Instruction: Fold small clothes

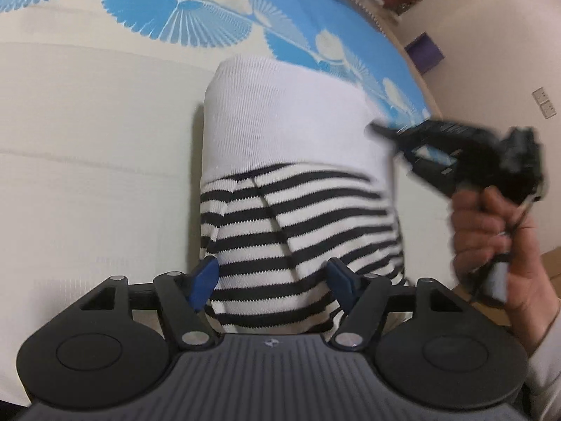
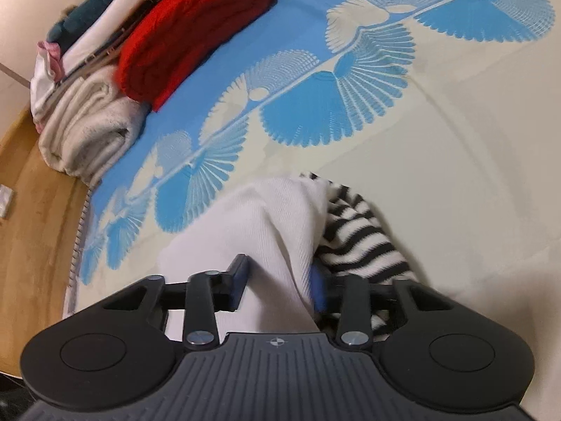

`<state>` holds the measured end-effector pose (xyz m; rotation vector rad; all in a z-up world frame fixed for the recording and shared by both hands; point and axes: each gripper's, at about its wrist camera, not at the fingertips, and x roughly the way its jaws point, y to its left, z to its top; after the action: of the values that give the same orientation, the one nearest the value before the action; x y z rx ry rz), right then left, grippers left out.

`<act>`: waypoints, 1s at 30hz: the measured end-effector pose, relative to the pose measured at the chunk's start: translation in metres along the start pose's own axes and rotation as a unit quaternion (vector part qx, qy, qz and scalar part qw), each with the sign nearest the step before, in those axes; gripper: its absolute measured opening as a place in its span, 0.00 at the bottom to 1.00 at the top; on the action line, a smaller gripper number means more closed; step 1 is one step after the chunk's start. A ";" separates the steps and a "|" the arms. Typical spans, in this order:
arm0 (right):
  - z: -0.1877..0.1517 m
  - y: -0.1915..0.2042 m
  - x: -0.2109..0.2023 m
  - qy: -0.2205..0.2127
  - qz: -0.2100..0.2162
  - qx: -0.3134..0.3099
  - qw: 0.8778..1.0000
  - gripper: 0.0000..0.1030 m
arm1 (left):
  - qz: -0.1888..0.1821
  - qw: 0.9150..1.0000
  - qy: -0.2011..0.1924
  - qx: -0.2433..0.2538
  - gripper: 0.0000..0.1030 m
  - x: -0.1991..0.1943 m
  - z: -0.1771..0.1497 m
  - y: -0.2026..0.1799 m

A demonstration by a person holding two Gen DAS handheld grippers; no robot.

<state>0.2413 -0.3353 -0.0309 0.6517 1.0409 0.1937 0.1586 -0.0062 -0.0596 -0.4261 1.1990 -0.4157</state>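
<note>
A small garment lies on the cream bedspread [image 1: 87,140], its white part [image 1: 280,119] folded over its black-and-white striped part [image 1: 301,224]. My left gripper [image 1: 272,275] is open, its blue pads [image 1: 207,273] standing on either side of the striped near end without squeezing it. A hand [image 1: 491,238] holds my right gripper [image 1: 382,129] at the white part's right edge. In the right wrist view the white fabric [image 2: 273,231] runs up between the fingers of the right gripper [image 2: 278,280], filling the gap. The striped part [image 2: 357,238] bunches just to its right.
A stack of folded clothes sits at the bed's far corner: a red knit [image 2: 196,35], a pale towel [image 2: 87,129], and white and teal pieces behind. The wooden floor [image 2: 31,228] shows past the bed's edge. A purple box [image 1: 424,51] stands by the wall.
</note>
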 end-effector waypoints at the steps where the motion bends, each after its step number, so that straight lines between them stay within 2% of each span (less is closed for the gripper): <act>1: 0.002 0.001 -0.004 -0.011 0.009 0.002 1.000 0.05 | -0.002 1.000 0.003 0.002 0.72 0.002 0.001 0.000; 2: 0.004 0.003 -0.012 -0.031 0.026 0.004 0.999 0.04 | -0.006 1.000 0.005 0.009 0.72 0.005 0.002 -0.001; 3: 0.007 0.003 -0.026 -0.059 0.062 0.016 0.996 0.04 | -0.011 1.000 0.006 0.025 0.74 0.004 0.002 -0.002; 4: 0.009 0.002 -0.039 -0.085 0.104 0.030 0.990 0.04 | -0.006 0.999 0.007 0.040 0.77 0.005 0.003 -0.006; 5: 0.010 0.001 -0.050 -0.106 0.127 0.028 0.986 0.04 | 0.001 0.998 0.008 0.057 0.77 0.004 0.002 -0.007; 6: 0.010 0.003 -0.057 -0.119 0.112 0.008 0.986 0.04 | 0.016 0.997 0.015 0.078 0.77 0.008 0.002 -0.011; 7: 0.010 0.003 -0.056 -0.121 0.069 -0.009 0.990 0.04 | 0.027 0.995 0.024 0.096 0.77 0.012 0.000 -0.013; 9: 0.011 -0.012 -0.038 -0.077 -0.027 0.010 0.997 0.04 | 0.043 0.990 0.045 0.124 0.77 0.021 -0.005 -0.018; 10: 0.009 -0.020 -0.023 -0.045 -0.079 0.016 0.996 0.04 | 0.049 0.988 0.055 0.135 0.77 0.025 -0.008 -0.020; 12: 0.005 -0.023 -0.006 -0.014 -0.117 0.009 0.993 0.04 | 0.065 0.982 0.074 0.161 0.77 0.034 -0.014 -0.023; 15: 0.001 -0.010 0.000 -0.020 -0.129 -0.033 0.991 0.04 | 0.073 0.980 0.078 0.168 0.77 0.038 -0.023 -0.022; 18: 0.001 -0.011 -0.001 -0.024 -0.124 -0.027 0.992 0.06 | 0.071 0.980 0.074 0.171 0.76 0.035 -0.022 -0.022; 21: 0.002 -0.016 -0.014 -0.040 -0.088 -0.004 0.995 0.19 | 0.065 0.982 0.075 0.158 0.76 0.034 -0.020 -0.016; 23: -0.001 -0.019 -0.026 -0.043 -0.058 0.009 0.997 0.41 | 0.059 0.984 0.071 0.155 0.76 0.031 -0.017 -0.016; 27: -0.014 -0.023 -0.032 0.003 -0.032 -0.005 0.999 0.42 | 0.041 0.989 0.041 0.137 0.76 0.019 -0.010 -0.013; 30: -0.026 -0.017 -0.029 0.029 -0.042 -0.048 0.998 0.41 | 0.031 0.993 0.014 0.111 0.76 0.010 -0.003 -0.010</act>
<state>0.2021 -0.3513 -0.0277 0.5170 1.1062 0.1886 0.1580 -0.0204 -0.0627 -0.1908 1.1750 -0.4971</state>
